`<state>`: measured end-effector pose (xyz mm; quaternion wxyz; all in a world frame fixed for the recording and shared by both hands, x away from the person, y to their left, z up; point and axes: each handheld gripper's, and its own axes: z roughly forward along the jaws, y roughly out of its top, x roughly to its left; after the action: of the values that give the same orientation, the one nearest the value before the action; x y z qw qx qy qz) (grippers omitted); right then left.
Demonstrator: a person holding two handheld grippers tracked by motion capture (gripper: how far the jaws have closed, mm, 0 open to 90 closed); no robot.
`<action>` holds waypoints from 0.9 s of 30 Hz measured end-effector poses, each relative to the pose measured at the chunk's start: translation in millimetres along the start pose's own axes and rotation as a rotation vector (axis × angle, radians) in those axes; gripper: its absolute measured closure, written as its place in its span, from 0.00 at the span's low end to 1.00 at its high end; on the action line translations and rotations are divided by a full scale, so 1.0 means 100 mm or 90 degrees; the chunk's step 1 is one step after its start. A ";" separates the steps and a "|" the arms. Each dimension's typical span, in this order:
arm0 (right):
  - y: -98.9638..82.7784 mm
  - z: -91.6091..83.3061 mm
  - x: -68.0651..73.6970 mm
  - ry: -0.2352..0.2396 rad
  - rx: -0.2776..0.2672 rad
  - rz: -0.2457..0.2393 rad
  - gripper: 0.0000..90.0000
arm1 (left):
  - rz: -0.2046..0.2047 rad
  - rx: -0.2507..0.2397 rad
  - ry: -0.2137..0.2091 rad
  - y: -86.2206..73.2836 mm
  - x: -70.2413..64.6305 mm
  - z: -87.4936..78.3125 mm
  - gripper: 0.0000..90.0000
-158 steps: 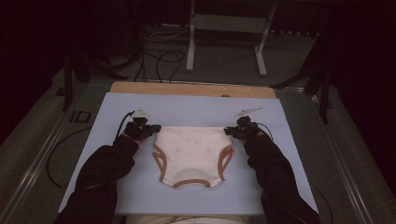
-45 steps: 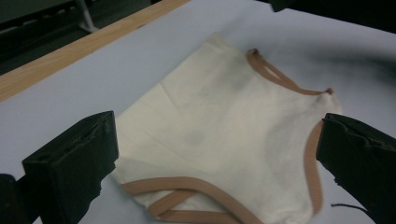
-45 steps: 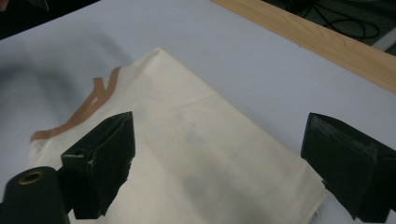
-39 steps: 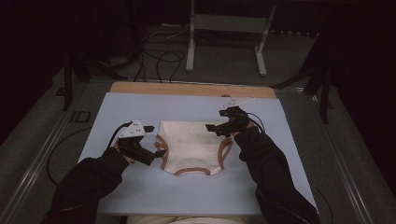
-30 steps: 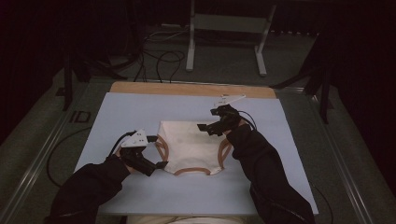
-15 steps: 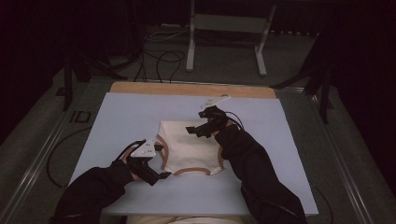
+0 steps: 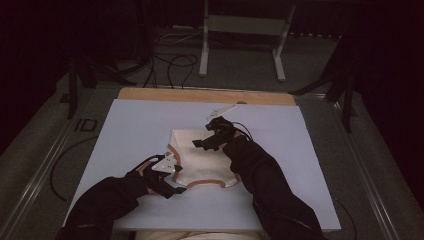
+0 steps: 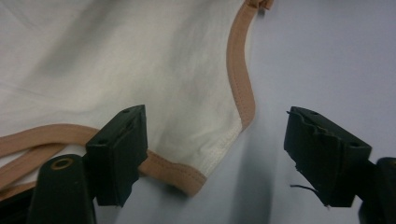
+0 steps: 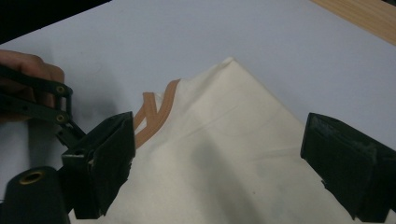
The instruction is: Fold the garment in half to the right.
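Note:
A cream garment [image 7: 200, 160] with tan trim lies folded on a pale blue mat [image 7: 130, 125]. My left gripper [image 7: 175, 182] is low at the garment's near left corner. In the left gripper view my left gripper [image 8: 222, 158] has its jaws apart on either side of that trimmed corner [image 8: 196, 172]; they have just been closing, and the pads do not press the cloth. My right gripper [image 7: 202, 141] hovers over the garment's far part. In the right gripper view my right gripper [image 9: 224, 172] stands open over the cream cloth [image 9: 233, 140], with the other hand [image 9: 28, 65] at the left.
A wooden board edge [image 7: 200, 95] shows beyond the mat. Farther back on the dark floor stand a metal frame [image 7: 240, 25] and loose cables [image 7: 170, 60]. Metal rails [image 7: 35, 180] run along the table's sides.
My left gripper has come down and toward the near edge, to the garment's near left corner. My right gripper has moved left, over the garment. The garment lies folded narrower than at first.

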<state>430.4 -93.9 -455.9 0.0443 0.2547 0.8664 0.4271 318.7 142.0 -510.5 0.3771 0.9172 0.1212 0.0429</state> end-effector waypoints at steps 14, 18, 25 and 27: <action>0.02 0.05 0.02 0.003 0.008 -0.005 0.11 | 0.033 0.025 0.002 -0.02 0.02 0.09 0.56; 0.03 0.10 0.03 0.006 0.013 -0.008 0.11 | 0.042 0.027 0.002 0.01 0.03 0.11 0.66; 0.06 0.15 0.06 0.010 0.018 -0.010 0.11 | 0.037 0.021 0.016 0.03 0.08 0.13 0.88; 0.07 0.16 0.06 0.013 0.017 -0.008 0.11 | 0.041 0.026 0.022 0.04 0.09 0.14 0.93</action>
<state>432.8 -76.1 -460.4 0.0345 0.2453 0.8740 0.4180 330.1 132.0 -517.7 0.3542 0.9274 0.0988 0.0682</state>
